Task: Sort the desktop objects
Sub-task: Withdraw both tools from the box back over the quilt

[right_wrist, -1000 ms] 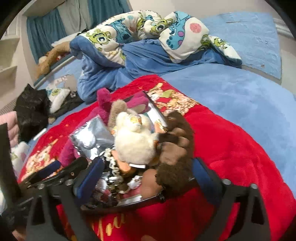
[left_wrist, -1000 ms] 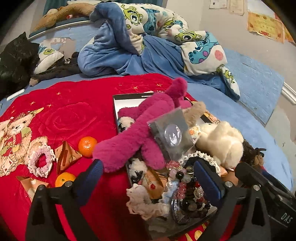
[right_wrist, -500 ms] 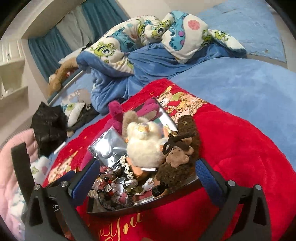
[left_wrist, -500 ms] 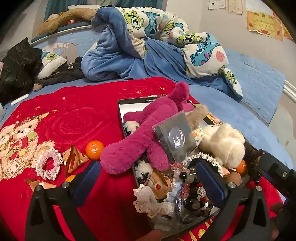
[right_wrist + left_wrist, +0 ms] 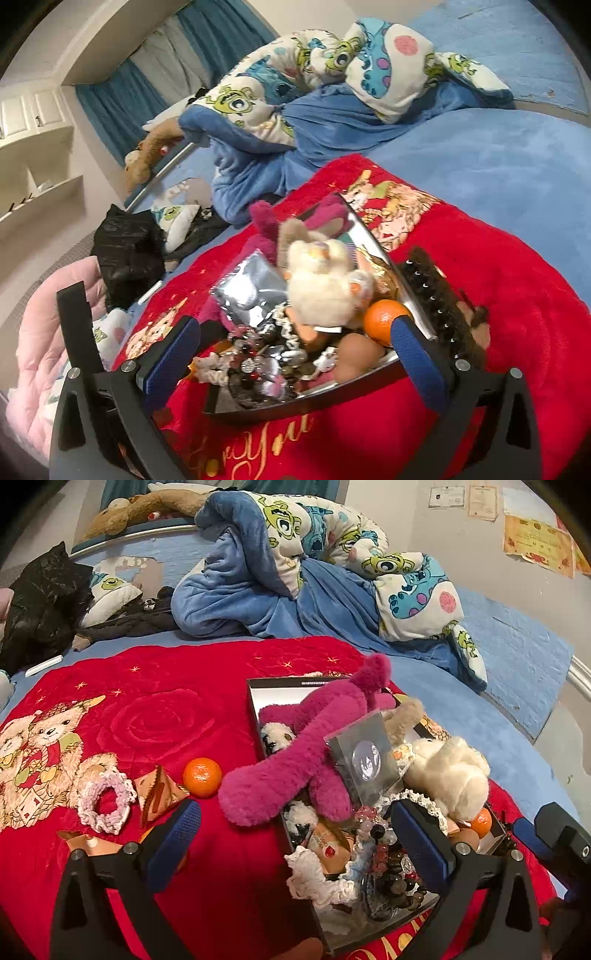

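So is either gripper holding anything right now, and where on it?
Nothing is held: the left gripper and right gripper both have open jaws above the box.

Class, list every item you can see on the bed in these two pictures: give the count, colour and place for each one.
Box: one, black, on red blanket, overfilled.
Long plush: one, magenta, draped over box edge.
Fluffy plush: one, cream, in box.
Foil packet: one, silver, atop plush.
Tangerines: two, orange; one on blanket, one in box.
Scrunchie: one, pink-white, on blanket.
Red blanket: one, on bed.
Left gripper: open.
Right gripper: open.
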`<action>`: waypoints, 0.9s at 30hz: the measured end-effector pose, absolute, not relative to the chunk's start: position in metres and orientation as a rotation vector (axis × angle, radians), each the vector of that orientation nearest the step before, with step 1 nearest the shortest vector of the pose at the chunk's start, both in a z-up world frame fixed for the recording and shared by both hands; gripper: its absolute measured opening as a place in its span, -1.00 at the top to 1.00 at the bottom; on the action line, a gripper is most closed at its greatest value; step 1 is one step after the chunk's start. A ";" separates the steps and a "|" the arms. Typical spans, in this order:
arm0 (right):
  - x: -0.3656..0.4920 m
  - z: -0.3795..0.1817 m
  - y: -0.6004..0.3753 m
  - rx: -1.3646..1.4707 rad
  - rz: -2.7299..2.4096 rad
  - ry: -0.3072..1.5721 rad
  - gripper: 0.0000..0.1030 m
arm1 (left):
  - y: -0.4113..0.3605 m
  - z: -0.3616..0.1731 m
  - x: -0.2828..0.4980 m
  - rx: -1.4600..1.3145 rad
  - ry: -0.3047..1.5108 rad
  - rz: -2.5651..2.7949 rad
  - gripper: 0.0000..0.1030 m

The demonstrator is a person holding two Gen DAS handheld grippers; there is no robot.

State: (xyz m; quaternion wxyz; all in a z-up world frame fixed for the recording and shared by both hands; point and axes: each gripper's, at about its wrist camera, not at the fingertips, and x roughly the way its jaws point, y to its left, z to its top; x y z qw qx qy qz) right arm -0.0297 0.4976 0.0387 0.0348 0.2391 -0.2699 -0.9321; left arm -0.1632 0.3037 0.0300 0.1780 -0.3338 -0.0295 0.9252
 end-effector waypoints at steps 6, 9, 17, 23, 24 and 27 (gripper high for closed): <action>-0.035 0.046 0.479 0.715 -2.832 -0.771 -1.00 | 0.283 0.048 -0.157 -0.913 -0.097 2.648 -1.00; -0.037 0.050 0.464 0.704 -2.815 -0.731 -1.00 | 0.263 0.056 -0.150 -0.896 -0.101 2.679 -1.00; -0.043 0.059 0.404 0.700 -2.760 -0.548 -1.00 | 0.174 0.057 -0.127 -0.923 -0.038 2.803 -1.00; -0.041 0.064 0.349 0.683 -2.722 -0.462 -1.00 | 0.095 0.057 -0.118 -0.977 -0.104 2.884 -1.00; -0.042 0.065 0.340 0.677 -2.725 -0.456 -1.00 | 0.087 0.058 -0.117 -0.980 -0.107 2.895 -1.00; -0.046 0.065 0.316 0.676 -2.718 -0.441 -1.00 | 0.067 0.061 -0.119 -0.982 -0.106 2.925 -1.00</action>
